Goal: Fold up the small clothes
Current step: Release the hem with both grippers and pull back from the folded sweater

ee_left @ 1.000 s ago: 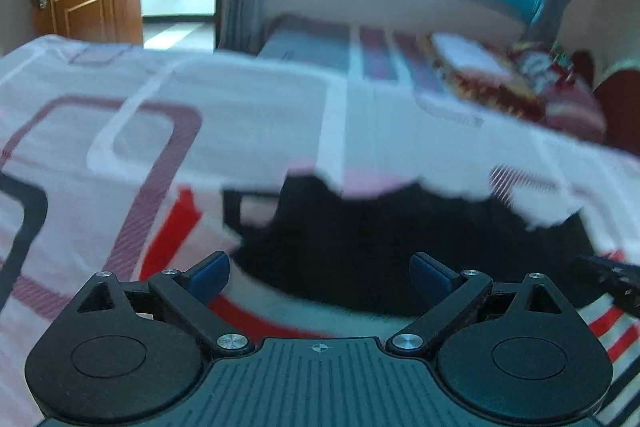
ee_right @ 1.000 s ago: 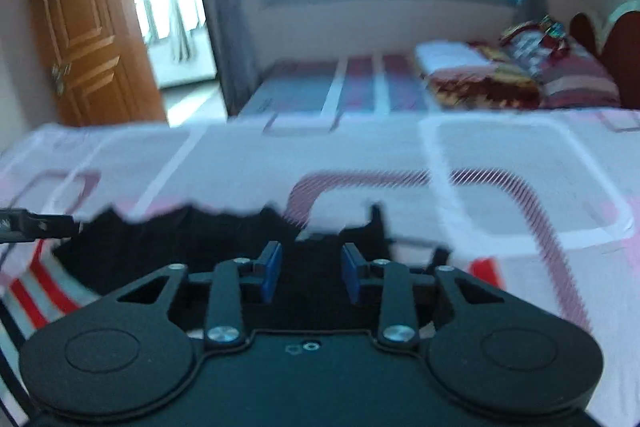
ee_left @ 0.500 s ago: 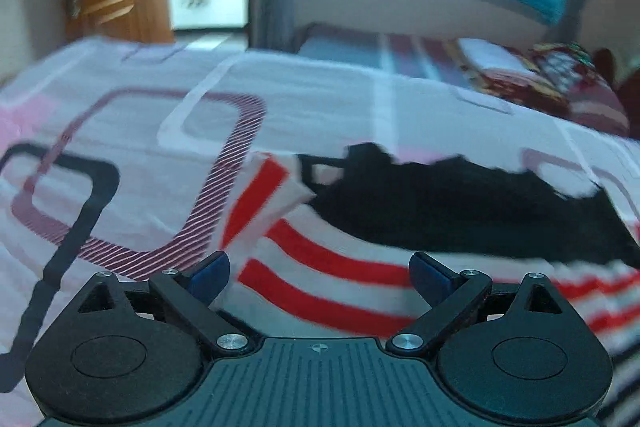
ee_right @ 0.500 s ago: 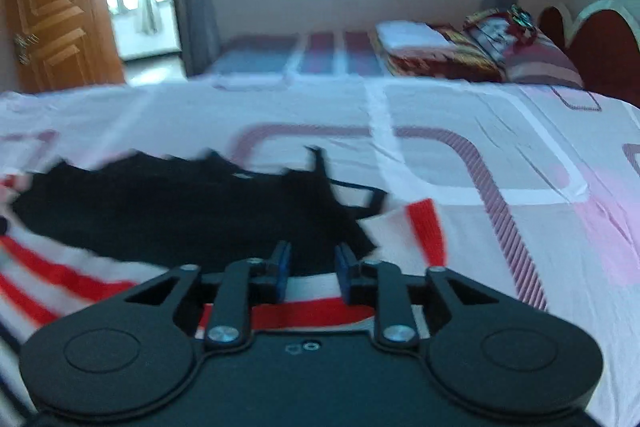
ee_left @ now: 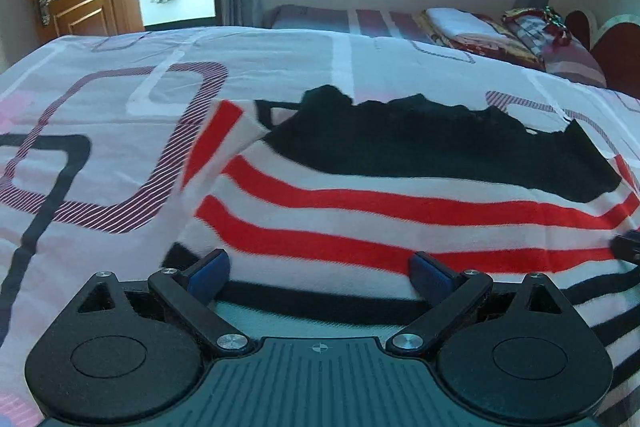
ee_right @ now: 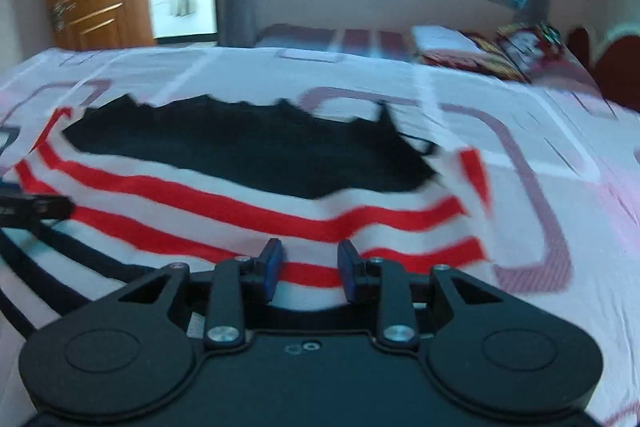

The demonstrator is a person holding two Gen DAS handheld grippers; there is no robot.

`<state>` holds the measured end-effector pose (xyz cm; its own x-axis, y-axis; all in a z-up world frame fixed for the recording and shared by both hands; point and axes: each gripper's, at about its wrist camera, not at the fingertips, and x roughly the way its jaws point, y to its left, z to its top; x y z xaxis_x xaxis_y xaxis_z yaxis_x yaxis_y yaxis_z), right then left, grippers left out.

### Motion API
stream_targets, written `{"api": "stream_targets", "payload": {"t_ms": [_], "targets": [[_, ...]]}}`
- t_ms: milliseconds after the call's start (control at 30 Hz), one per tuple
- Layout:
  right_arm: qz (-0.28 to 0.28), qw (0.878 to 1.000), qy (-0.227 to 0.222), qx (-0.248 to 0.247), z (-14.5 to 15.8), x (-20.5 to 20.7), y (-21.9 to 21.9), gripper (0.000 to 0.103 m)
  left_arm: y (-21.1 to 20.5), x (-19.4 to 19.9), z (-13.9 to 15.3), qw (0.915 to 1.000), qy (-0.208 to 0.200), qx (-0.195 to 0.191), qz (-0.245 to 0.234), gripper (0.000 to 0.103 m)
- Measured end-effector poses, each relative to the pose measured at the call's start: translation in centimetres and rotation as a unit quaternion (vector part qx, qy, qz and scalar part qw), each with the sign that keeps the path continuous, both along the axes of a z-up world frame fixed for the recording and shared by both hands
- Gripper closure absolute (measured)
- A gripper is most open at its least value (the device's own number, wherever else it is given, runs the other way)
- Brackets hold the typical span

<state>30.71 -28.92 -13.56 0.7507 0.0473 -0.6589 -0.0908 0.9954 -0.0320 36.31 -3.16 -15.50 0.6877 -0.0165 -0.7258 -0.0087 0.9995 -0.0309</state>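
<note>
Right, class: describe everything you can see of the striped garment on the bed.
The striped garment lies spread on the patterned bedsheet. It looks like soft knit fabric, white with broad red stripes across the middle, a solid black section at its far end with thin black straps, and narrow black stripes nearest the cameras. A sleeve-like flap sticks out at each side. The open left gripper and the partly open right gripper are low over its near edge; contact is unclear.

A small striped garment [ee_left: 360, 211], red, white and black with a black upper panel, lay spread flat on the bed.
</note>
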Motion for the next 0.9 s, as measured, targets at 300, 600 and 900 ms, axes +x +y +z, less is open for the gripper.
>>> {"api": "stream_targets", "payload": {"t_ms": [300,600,900], "targets": [[-0.027,0.999,0.000,0.018,1.1,-2.6,-0.2,0.073,-0.1,-2.2,1.2,0.9999,0.005,0.002,0.014,0.007],[0.025,0.999,0.006,0.024,1.0,-5.1,4.5,0.071,-1.1,-4.0,0.1,0.9998,0.011,0.018,-0.004,0.007],[-0.001,1.000,0.016,-0.014,-0.4,-6.9,1.3,0.074,-0.3,-5.0,-0.1,0.9997,0.005,0.022,-0.011,0.007]]}}
